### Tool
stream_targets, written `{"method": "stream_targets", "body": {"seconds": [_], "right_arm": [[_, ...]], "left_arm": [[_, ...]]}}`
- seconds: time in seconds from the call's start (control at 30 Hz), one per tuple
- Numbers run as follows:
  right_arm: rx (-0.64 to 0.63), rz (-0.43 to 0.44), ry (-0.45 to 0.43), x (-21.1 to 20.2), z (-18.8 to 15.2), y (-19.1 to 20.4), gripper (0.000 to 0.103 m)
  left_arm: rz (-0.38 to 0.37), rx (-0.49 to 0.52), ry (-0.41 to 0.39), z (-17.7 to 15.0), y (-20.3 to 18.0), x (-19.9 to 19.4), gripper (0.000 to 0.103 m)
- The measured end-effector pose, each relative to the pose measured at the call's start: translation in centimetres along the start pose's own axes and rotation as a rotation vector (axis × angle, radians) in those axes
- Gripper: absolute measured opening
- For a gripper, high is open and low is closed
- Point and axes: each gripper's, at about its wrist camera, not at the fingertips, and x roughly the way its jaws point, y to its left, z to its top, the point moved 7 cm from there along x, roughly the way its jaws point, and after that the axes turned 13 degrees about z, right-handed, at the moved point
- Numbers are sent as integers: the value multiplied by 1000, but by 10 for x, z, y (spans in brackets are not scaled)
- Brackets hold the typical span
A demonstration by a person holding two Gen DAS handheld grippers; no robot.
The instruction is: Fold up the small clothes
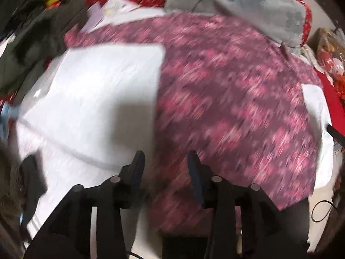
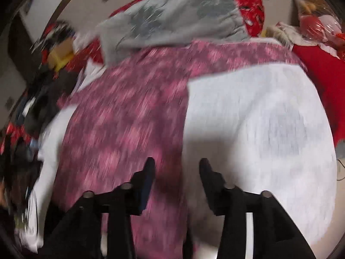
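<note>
Both grippers, left (image 1: 166, 161) and right (image 2: 176, 168), hover fingers spread, empty, above the pink garment (image 1: 226, 99).

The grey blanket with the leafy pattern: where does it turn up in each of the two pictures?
Left wrist view: the grey blanket lies at the top right, beyond the pink patterned cloth.
Right wrist view: the grey blanket lies at the top centre, again just beyond the pink patterned cloth.
Shared landmark: the pink patterned cloth, whose far edge meets the blanket in both views.
</note>
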Motion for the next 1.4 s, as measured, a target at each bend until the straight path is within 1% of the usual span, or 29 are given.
{"method": "stream_targets", "body": {"seconds": [0.1,0.2,0.23,0.27,0.3,0.33,0.37,0.4,0.43,0.47,0.53,0.6,0.63,0.67,0.7,0.77,0.8,0.83,0.9,0.97,1.0,1.03,1.13,1.17,1.23,1.27,1.3,1.33,1.4], "right_arm": [[45,-34,10,49,37,-17,46],[40,-80,71,102,44,-25,42],[17,-89,71,107,41,-24,30],[-41,-105,50,107,41,-19,6],[-94,-98,59,108,42,-11,5],[-107,-97,56,105,44,-8,5],[-104,-95,24,96,47,-8,5],[-92,-91,-19,86,52,-13,5],[-67,-97,-56,76,55,-23,5],[-48,-103,-53,76,54,-32,5],[-50,-127,55,93,40,-47,5],[-72,-101,48,88,45,-45,7],[-33,-40,27,79,54,-46,6],[-1,-9,-17,67,64,-52,12],[46,-8,-105,44,82,-71,16],[147,-42,-219,11,103,-111,43],[231,-68,-283,-8,116,-145,45],[334,-122,-352,-29,127,-189,45],[473,-172,-413,-47,138,-242,45],[620,-184,-460,-54,146,-295,46],[691,-166,-475,-49,150,-319,46],[724,-152,-480,-48,152,-332,46],[803,-110,-491,-17,164,-360,50],[815,-99,-496,-10,170,-366,54],[798,-105,-543,-2,184,-366,58],[787,-107,-550,2,191,-368,55],[772,-116,-550,4,197,-370,47],[748,-124,-546,4,203,-370,13],[689,-153,-509,-1,210,-363,10]], "left_arm": [[-12,56,2,26,-44,13,40],[-17,85,4,40,-80,23,40],[-19,87,1,44,-85,23,40],[-22,86,-5,49,-91,25,40],[-33,81,-15,55,-98,27,40],[-42,75,-24,60,-104,30,43],[-43,68,-29,63,-108,32,46],[-37,59,-31,67,-112,38,52],[-30,52,-25,70,-118,45,53],[-24,50,-9,72,-122,52,53],[-21,52,44,70,-130,66,53],[-41,47,66,68,-135,73,55],[-43,48,52,67,-135,73,58],[-48,52,41,68,-135,72,59],[-54,58,35,67,-136,72,61],[-61,66,24,67,-137,71,63],[-63,71,18,68,-138,71,65],[-64,73,13,68,-139,70,66],[-62,71,3,70,-141,70,67],[-54,74,-1,74,-144,72,67],[-54,73,-2,77,-147,73,67],[-60,67,1,81,-149,73,67],[-98,49,-5,98,-156,71,67],[-114,41,-13,107,-160,69,67],[-134,31,-31,122,-168,68,67],[-138,28,-38,128,-170,68,67],[-143,26,-49,139,-175,69,67],[-144,19,-58,148,-177,69,67],[-159,-9,-75,167,-181,71,67]]}}
